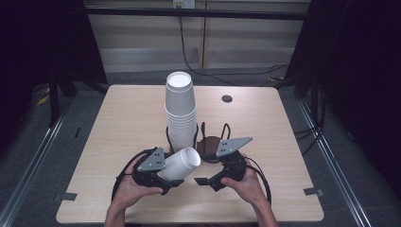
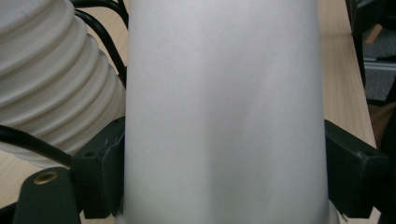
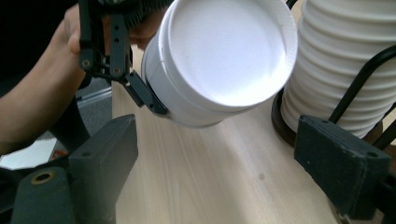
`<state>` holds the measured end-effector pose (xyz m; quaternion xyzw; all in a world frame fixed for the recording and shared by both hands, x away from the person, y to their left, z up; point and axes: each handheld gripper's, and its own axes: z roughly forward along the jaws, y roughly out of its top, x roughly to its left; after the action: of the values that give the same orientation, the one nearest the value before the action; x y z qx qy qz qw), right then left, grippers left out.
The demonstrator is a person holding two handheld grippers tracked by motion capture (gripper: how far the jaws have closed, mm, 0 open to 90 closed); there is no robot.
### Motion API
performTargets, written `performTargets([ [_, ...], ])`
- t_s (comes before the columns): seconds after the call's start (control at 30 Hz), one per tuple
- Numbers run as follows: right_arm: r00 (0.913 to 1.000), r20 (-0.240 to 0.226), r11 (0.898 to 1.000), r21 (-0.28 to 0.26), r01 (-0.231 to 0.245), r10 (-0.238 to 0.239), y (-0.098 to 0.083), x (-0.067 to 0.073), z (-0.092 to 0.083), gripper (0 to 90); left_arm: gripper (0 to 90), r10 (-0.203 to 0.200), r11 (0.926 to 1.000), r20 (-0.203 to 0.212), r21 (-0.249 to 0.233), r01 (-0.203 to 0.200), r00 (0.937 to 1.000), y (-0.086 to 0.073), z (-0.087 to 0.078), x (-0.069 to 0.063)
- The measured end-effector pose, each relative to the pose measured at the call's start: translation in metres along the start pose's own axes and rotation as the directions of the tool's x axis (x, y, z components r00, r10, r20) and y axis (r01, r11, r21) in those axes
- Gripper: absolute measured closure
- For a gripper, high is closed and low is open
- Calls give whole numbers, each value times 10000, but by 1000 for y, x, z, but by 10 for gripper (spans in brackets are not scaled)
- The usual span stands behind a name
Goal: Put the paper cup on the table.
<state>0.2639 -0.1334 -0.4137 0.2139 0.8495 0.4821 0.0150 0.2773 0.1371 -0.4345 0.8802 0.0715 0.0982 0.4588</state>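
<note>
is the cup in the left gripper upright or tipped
Tipped. The cup lies nearly on its side in the left gripper, its flat closed end aimed toward the right gripper, unlike the upright stack.

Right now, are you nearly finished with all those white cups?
Not nearly. Done so far: one white cup is off the pile and lies tilted in the left gripper, whose jaws press on its sides. In hand: that cup is held beside the tall stack in the black wire holder. The right gripper is open and holds nothing. Left: the many stacked cups.
</note>
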Motion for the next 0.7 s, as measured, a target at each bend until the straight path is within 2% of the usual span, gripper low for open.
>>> performTargets([
  [0.07, 10000, -20, 9999, 100, 19, -18, 0, 0, 0, 134, 154, 67, 9998, 3, 175, -68, 10000, 2, 0, -1],
  [0.1, 10000, 2, 9993, 359, 58, -58, 1, 0, 0, 134, 154, 204, 9994, 5, 285, -204, 9998, 4, -1, 0],
  [0.4, 9990, -224, 9924, 1159, 409, -385, 6, 0, 1, 135, 153, 376, 9965, 181, 735, -388, 9991, 6, -3, -1],
  [0.43, 9986, -259, 9883, 1444, 497, -465, 6, 1, 4, 135, 154, 468, 9943, 184, 947, -483, 9987, 6, -1, -2],
  [0.53, 9981, -248, 9846, 1644, 592, -558, 7, 1, 5, 136, 154, 668, 9912, 68, 1137, -671, 9977, 6, 2, -4],
  [0.7, 9977, -253, 9755, 2096, 674, -635, 8, 0, 8, 137, 154, 757, 9844, 372, 1561, -806, 9964, 7, 6, -4],
])
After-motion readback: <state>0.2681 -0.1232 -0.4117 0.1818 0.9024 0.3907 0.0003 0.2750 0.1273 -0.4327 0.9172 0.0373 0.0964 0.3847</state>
